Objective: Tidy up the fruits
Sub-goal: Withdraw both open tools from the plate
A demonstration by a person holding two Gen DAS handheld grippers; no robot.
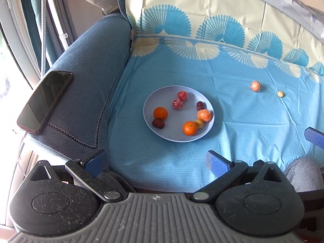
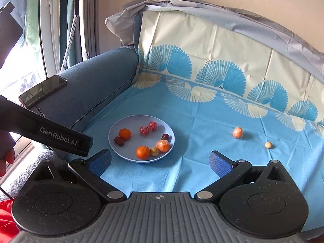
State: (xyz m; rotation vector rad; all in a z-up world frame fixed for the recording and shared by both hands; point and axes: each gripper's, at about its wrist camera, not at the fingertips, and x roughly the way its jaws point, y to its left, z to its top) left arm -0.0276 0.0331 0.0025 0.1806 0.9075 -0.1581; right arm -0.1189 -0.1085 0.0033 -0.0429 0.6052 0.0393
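A: Any writing to read?

B: Only one. In the right wrist view the left gripper (image 2: pixel 87 144) crosses in from the left, and its dark side reads "GenRobot.AI" in pale letters. Its tip is cut off behind the right gripper's (image 2: pixel 160 162) near finger, so that view doesn't show its jaws.

A: And the jaws otherwise?

B: Each gripper's own view shows its blue pads wide apart with nothing between them. The left gripper (image 1: pixel 157 161) hangs over the near edge of the blue cloth (image 1: pixel 182 77).

A: Where are the fruits?

B: Most sit on the plate (image 1: pixel 158 95), left of centre on the cloth: two oranges (image 1: pixel 160 113), two dark dates (image 1: pixel 158 123), two red wrapped pieces (image 1: pixel 177 103), one orange wrapped piece (image 1: pixel 205 115) and a small yellowish fruit (image 1: pixel 199 123) touching the near orange. Two lie loose on the cloth, well to the right: a wrapped orange piece (image 1: pixel 255 86) and a pale little ball (image 1: pixel 280 94).

A: Anything hard to make out?

B: What the wrapped pieces are, I can't tell. The phone (image 1: pixel 45 101) on the sofa arm (image 1: pixel 85 77) has a blank dark screen. A grey knee (image 1: pixel 303 174) shows at the near right, partly hidden, and something red (image 2: pixel 6 220) is clipped at the near left corner.
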